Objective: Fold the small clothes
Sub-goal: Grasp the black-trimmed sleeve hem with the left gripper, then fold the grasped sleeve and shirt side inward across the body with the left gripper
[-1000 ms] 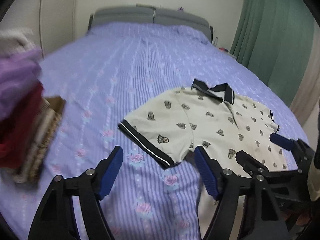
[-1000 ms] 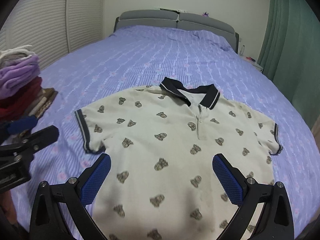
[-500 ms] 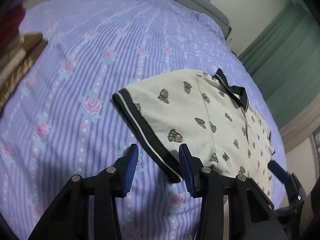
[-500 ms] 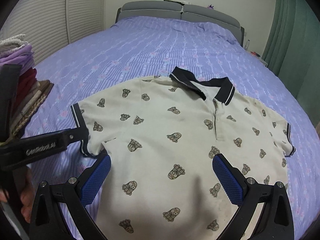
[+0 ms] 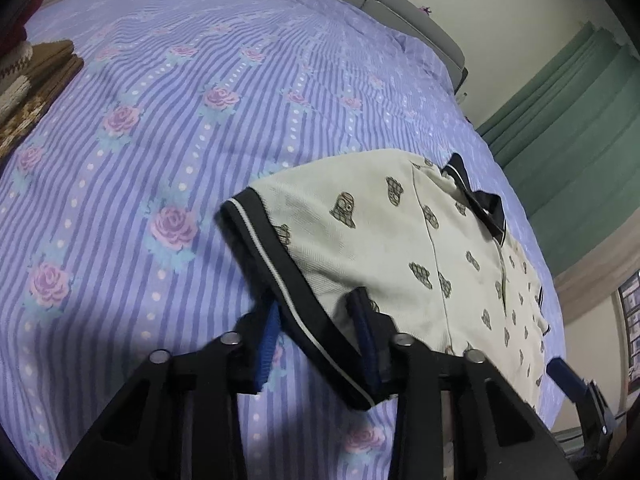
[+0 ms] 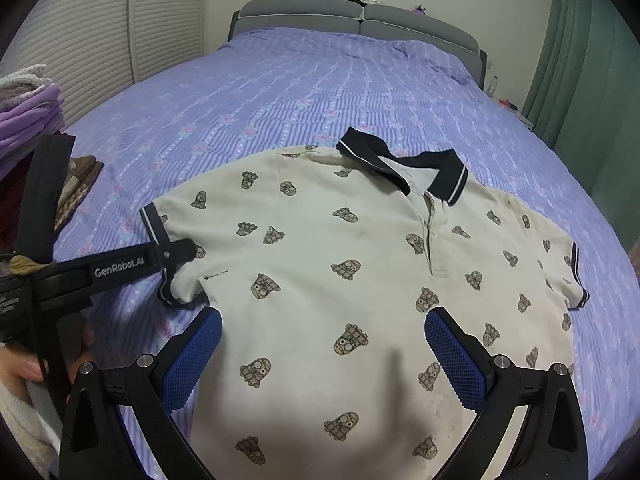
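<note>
My right gripper stands wide open above the lower front of the cream polo shirt, which lies flat and face up on the striped purple bedspread. My left gripper has just been closing, its jaws narrow around the shirt's dark-banded sleeve cuff; whether the pads already press it I cannot tell. Farther off sits a stack of folded clothes.

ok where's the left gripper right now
In the right wrist view the left gripper is at the left, closing on the dark-edged sleeve of the cream polo shirt that lies flat on the purple bedspread.
</note>
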A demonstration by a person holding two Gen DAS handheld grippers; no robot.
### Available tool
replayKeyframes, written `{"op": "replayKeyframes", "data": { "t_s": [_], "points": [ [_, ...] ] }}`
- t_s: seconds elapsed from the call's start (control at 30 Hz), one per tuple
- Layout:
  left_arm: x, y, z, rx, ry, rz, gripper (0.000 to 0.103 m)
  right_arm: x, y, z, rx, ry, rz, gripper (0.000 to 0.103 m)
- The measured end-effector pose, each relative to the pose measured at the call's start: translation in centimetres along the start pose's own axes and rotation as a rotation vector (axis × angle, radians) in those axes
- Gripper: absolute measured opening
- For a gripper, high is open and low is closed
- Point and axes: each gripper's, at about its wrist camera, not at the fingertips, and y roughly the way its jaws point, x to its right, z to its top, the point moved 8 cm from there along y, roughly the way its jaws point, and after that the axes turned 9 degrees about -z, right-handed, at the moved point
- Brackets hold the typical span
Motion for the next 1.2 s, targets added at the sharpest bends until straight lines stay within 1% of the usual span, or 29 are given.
{"op": "replayKeyframes", "data": {
  "t_s": [0.03,0.07,0.1,0.17,0.27,0.4,0.47,0.53,0.57,0.63,0.8,0.9,1.0,1.1,1.2],
  "points": [
    [-0.2,-0.1,0.1,-0.008,-0.016,0.002,0.023,0.1,-0.1,-0.1,-0.002,0.004,-0.001,0.102],
    [-0.2,-0.3,0.3,-0.016,-0.034,-0.021,0.013,0.3,-0.3,-0.1,-0.002,0.007,-0.003,0.102],
    [0.0,-0.5,0.5,-0.026,-0.044,-0.037,0.009,0.5,-0.5,-0.2,0.0,0.009,-0.006,0.102],
    [0.5,-1.2,1.2,-0.017,-0.022,-0.016,0.007,0.8,-0.8,-0.2,0.004,0.015,-0.01,0.102],
    [2.2,-2.8,2.6,0.02,0.072,0.044,0.006,1.5,-1.4,-0.1,0.013,0.029,-0.014,0.102],
    [5.1,-4.8,4.8,0.055,0.164,0.071,0.006,2.4,-2.4,0.3,0.035,0.049,-0.017,0.102],
    [6.4,-5.3,5.4,0.055,0.203,0.097,0.006,3.0,-3.0,0.5,0.048,0.068,-0.015,0.102],
    [7.9,-5.4,5.5,0.054,0.265,0.129,0.006,3.6,-3.7,0.6,0.063,0.085,-0.012,0.102],
    [9.1,-5.1,5.5,0.047,0.311,0.156,0.006,4.0,-4.0,0.7,0.068,0.092,-0.014,0.102],
    [11.0,-4.6,5.3,0.042,0.365,0.176,0.006,4.9,-4.3,0.5,0.075,0.108,-0.023,0.102],
    [16.9,-2.0,4.4,0.001,0.454,0.149,0.006,8.4,-4.8,-0.6,0.08,0.158,-0.051,0.102],
    [20.4,0.5,3.1,-0.033,0.511,0.136,0.006,11.5,-4.8,-1.5,0.076,0.2,-0.082,0.102],
    [22.4,3.7,1.5,-0.089,0.544,0.144,0.006,14.4,-4.6,-2.6,0.065,0.251,-0.104,0.102],
    [23.4,6.5,-0.1,-0.14,0.562,0.162,0.006,17.0,-4.4,-3.7,0.054,0.29,-0.133,0.102],
    [23.9,8.1,-1.2,-0.163,0.595,0.186,0.006,18.6,-4.2,-4.7,0.043,0.306,-0.151,0.102]
  ]
}}
